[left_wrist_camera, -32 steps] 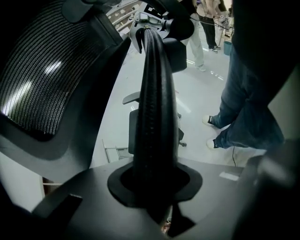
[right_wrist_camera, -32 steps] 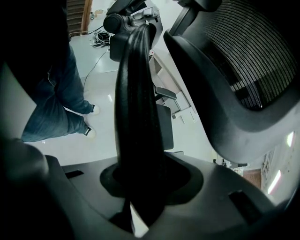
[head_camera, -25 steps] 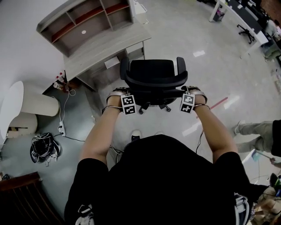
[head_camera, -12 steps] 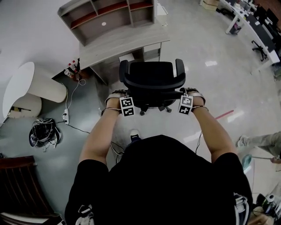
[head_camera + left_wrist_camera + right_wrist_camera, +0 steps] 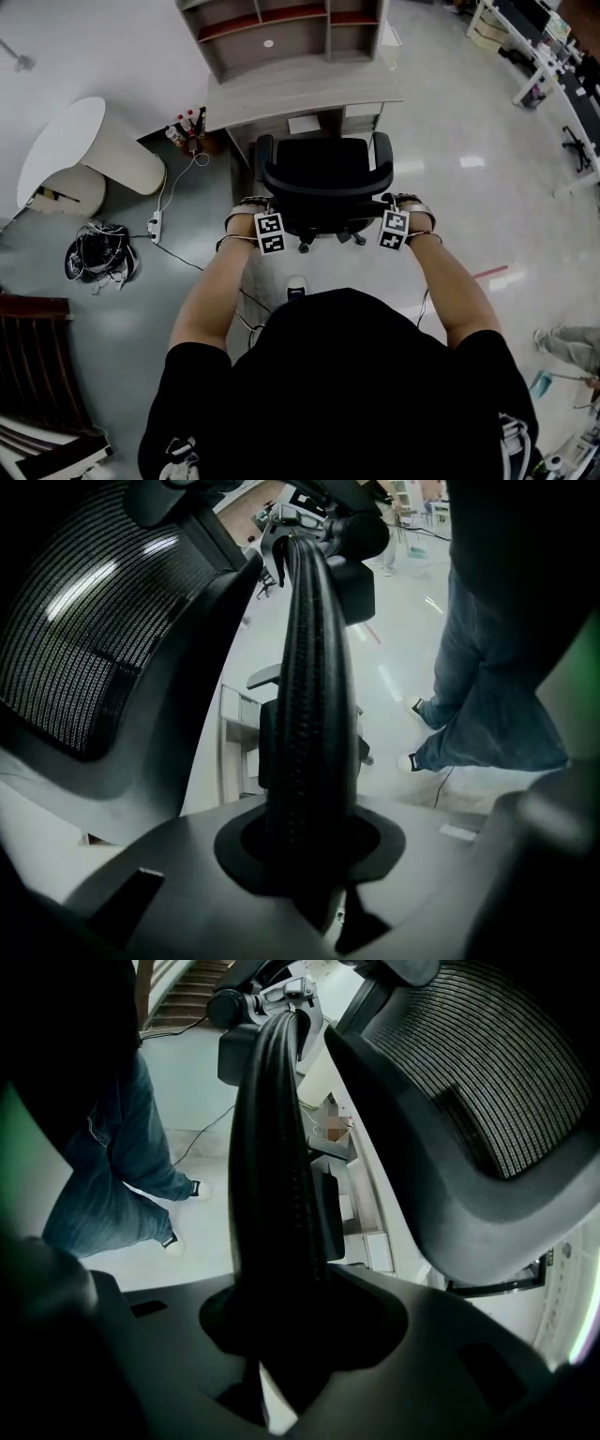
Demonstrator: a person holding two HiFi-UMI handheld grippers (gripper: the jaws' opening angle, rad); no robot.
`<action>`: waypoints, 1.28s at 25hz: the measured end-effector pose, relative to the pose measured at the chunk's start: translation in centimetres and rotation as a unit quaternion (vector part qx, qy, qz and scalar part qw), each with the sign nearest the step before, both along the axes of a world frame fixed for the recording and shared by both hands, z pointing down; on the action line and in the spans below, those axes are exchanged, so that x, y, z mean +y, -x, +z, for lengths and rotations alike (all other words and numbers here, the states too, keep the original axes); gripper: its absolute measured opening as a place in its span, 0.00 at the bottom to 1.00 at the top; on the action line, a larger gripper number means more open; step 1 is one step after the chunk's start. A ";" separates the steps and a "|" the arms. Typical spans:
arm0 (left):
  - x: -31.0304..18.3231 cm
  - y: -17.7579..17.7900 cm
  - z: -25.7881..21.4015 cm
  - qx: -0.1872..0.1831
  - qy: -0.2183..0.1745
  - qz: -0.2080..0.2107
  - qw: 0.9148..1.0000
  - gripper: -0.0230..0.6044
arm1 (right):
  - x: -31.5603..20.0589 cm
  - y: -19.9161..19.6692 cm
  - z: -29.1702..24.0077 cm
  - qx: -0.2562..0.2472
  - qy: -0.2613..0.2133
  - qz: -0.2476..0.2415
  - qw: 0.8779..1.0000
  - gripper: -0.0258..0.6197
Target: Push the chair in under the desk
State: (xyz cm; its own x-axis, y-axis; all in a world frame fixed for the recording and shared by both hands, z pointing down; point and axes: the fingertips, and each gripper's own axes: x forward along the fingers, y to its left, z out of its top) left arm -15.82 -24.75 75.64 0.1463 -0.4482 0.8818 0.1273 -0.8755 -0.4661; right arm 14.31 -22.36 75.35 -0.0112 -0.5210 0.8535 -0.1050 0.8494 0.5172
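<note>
Head view shows the chair (image 5: pixel 326 164) rolled closer than a second ago, its seat now just reaching the worktop (image 5: pixel 300 94) edge but not under it, so the push looks unfinished, with left claw (image 5: pixel 254 206) and right claw (image 5: pixel 409 202) each pinching a ribbed black chair part.

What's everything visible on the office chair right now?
The office chair is black, with a mesh backrest, two armrests and a wheeled base. It stands upright on the floor, facing the desk, close before it but not yet under. The left gripper and the right gripper each clamp a ribbed bar beside the backrest, one on either side.
</note>
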 end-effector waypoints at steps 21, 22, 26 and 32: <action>-0.5 11.5 0.3 0.002 0.005 -0.055 0.998 0.16 | -4.1 11.6 0.4 -0.005 0.000 -0.061 0.998 0.24; -0.6 11.5 0.2 0.002 0.005 -0.054 0.998 0.16 | -4.2 11.6 0.4 -0.005 0.001 -0.061 0.998 0.24; -0.9 11.4 0.1 0.007 0.007 -0.053 0.999 0.16 | -4.6 11.6 0.2 -0.003 0.005 -0.064 0.998 0.24; -2.8 11.7 0.1 0.006 0.007 -0.054 0.998 0.16 | -6.6 11.7 0.1 0.000 0.006 -0.062 0.998 0.23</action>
